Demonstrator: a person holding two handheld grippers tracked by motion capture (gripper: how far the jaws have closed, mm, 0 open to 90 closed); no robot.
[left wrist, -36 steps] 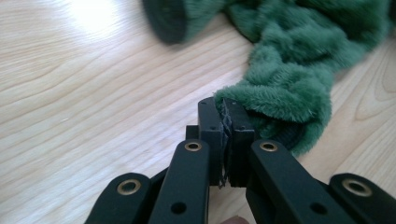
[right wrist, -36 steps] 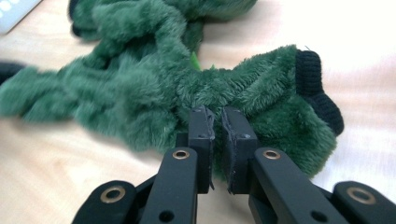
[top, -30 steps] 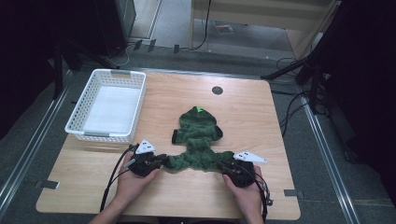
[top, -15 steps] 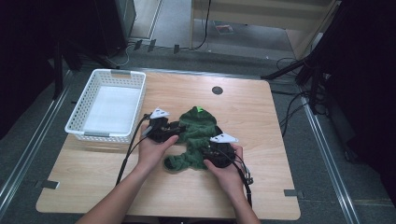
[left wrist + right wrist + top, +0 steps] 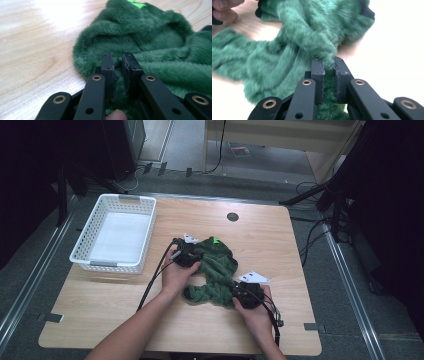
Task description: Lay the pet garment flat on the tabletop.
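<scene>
A fuzzy dark green garment (image 5: pixel 217 267) lies bunched in the middle of the wooden table (image 5: pixel 285 250), with a bright green tag (image 5: pixel 216 240) at its far end. My left gripper (image 5: pixel 196 258) is at the garment's upper left edge. Its jaws have just been closing, and in the left gripper view the left gripper (image 5: pixel 118 62) pinches a fold of the garment (image 5: pixel 155 47). My right gripper (image 5: pixel 236 293) is at the near right end. Its jaws have just been closing too, and the right gripper (image 5: pixel 328 67) is shut on a thick twisted strand of the garment (image 5: pixel 307 32).
A white plastic basket (image 5: pixel 84 251) stands on the table's left side with nothing in it. A black round grommet (image 5: pixel 232 216) sits near the far edge. Black cables trail from both grippers toward the table's near edge.
The left hand carried the garment's near left corner away and to the right, bunching the flat garment. The right hand moved in over it, then back toward the near right.
</scene>
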